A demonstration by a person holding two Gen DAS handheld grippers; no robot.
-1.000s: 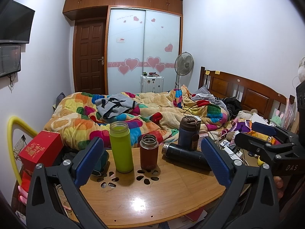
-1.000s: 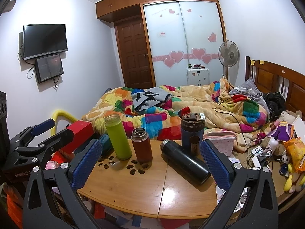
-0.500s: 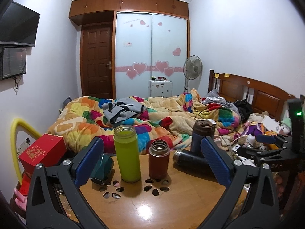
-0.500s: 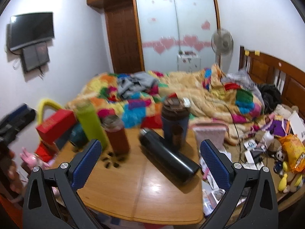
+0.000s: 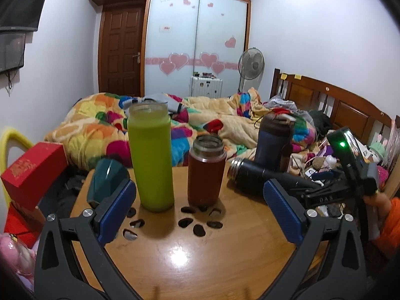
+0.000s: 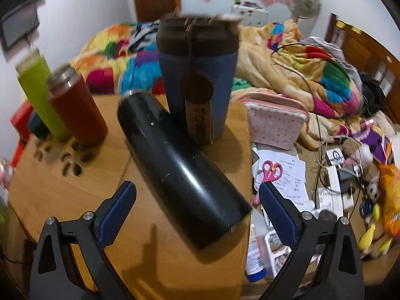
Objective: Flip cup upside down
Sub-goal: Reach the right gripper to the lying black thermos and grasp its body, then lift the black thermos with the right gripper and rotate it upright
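Observation:
A tall green cup (image 5: 151,156) and a shorter red cup (image 5: 205,171) stand upright on the round wooden table (image 5: 175,255). A black flask (image 6: 182,165) lies on its side, and a blue cup with a brown lid (image 6: 197,75) stands behind it. My left gripper (image 5: 200,207) is open and empty, low over the table in front of the green and red cups. My right gripper (image 6: 197,210) is open and empty, its fingers either side of the black flask's near end. The right gripper also shows in the left wrist view (image 5: 337,192).
A dark teal cup (image 5: 107,182) lies at the table's left edge beside a red box (image 5: 32,172). A pink pouch (image 6: 275,122), scissors (image 6: 271,170), papers and clutter lie right of the table. A bed with a colourful quilt (image 5: 200,125) is behind.
Both grippers have moved forward and down towards the table. The right one has closed in on the lying black flask. The left one has neared the green and red cups.

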